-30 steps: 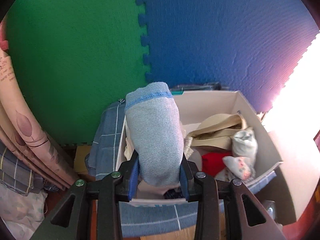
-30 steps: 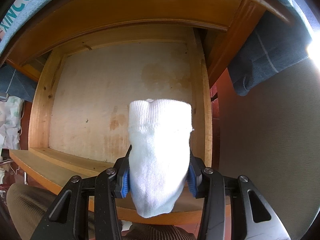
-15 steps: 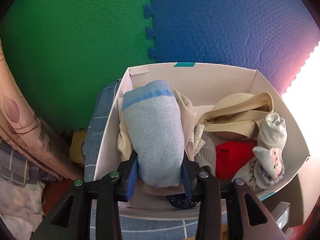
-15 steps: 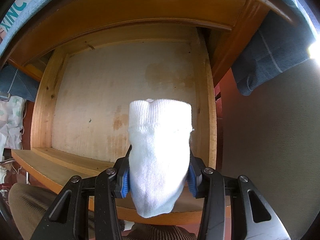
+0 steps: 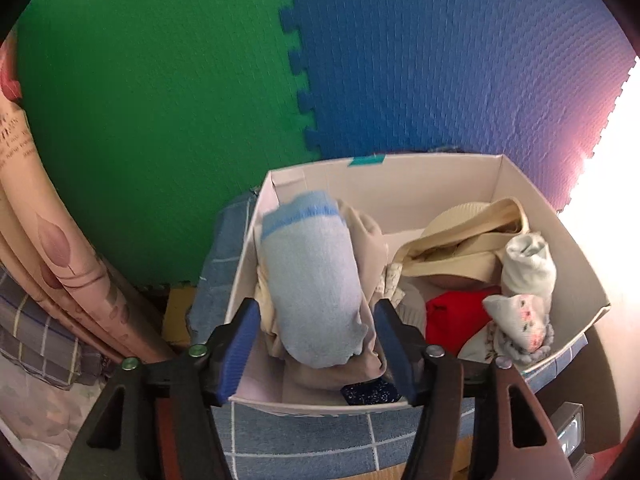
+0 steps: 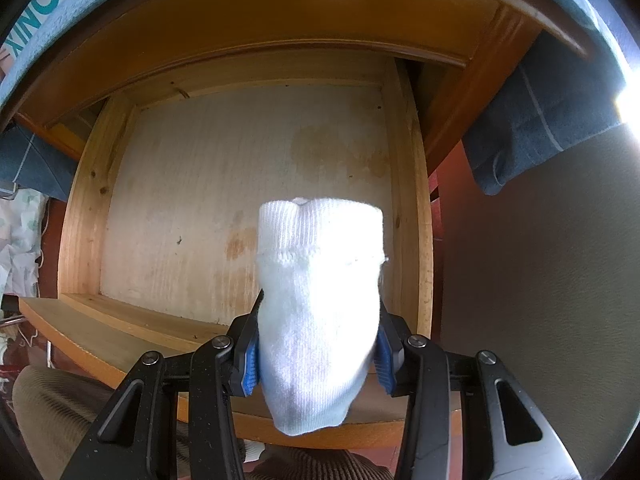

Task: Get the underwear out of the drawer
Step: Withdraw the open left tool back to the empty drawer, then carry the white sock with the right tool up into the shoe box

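Observation:
In the left wrist view a light blue rolled garment [image 5: 308, 280] lies on the pile at the left side of a white cardboard box [image 5: 420, 176]. My left gripper [image 5: 316, 308] straddles its near end. Its jaws are opening, and the blue pads [image 5: 240, 344] stand clear of the roll on both sides. In the right wrist view my right gripper [image 6: 318, 320] points down and is shut on a white ribbed rolled garment [image 6: 320, 280]. It hangs above the open wooden drawer [image 6: 240, 184], whose stained bottom is bare.
The box also holds a cream bag [image 5: 460, 236], a red item [image 5: 456, 316] and rolled white socks [image 5: 524, 264]. It sits on a blue checked cloth [image 5: 312, 440]. Green [image 5: 140, 100] and blue [image 5: 440, 60] foam mats lie beyond, a curtain [image 5: 48, 240] at the left. A corduroy trouser leg [image 6: 52, 412] shows below the drawer front.
The left gripper has come down over the box with the blue roll, and its jaws have spread away from it. The right gripper and white roll have not moved.

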Available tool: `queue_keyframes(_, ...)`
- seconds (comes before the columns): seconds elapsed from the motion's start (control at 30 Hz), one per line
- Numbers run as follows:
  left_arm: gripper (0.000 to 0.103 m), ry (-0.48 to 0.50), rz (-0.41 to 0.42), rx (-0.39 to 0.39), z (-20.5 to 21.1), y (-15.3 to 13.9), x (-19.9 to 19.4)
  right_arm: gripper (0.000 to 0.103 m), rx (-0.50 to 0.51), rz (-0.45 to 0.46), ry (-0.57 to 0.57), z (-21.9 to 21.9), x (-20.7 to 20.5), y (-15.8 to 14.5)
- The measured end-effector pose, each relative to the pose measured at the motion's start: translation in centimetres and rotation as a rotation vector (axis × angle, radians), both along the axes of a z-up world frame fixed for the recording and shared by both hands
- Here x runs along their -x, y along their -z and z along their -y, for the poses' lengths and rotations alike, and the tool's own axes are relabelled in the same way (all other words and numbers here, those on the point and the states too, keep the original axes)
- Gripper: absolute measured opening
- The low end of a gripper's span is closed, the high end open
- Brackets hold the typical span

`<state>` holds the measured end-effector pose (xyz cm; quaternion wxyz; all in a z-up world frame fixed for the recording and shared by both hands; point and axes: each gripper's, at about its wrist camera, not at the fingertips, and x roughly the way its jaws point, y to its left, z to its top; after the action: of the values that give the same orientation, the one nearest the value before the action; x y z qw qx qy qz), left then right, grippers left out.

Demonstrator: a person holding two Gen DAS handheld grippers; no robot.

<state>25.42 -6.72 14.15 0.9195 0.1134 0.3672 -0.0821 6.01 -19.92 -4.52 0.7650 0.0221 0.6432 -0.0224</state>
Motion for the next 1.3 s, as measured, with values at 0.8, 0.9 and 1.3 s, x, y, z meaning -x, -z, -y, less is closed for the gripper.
queue_keyframes(0.8,0.070,-0.139,-0.042,0.020,-4.8,9.5,14.4,0.041,-0.019,0.061,-0.021,-0.2,0.5,-1.1)
queue_keyframes(0.9,0.070,-0.185,-0.085,0.050,-5.3,12.6,15.0,0.041,-0.036,0.082,-0.035,-0.2,0.6,-1.5)
queue_keyframes(1.3,0.070,-0.258,-0.152,0.101,-5.8,18.1,15.9,0.041,-0.090,0.219,-0.115,-0.9,1.6,-4.8)
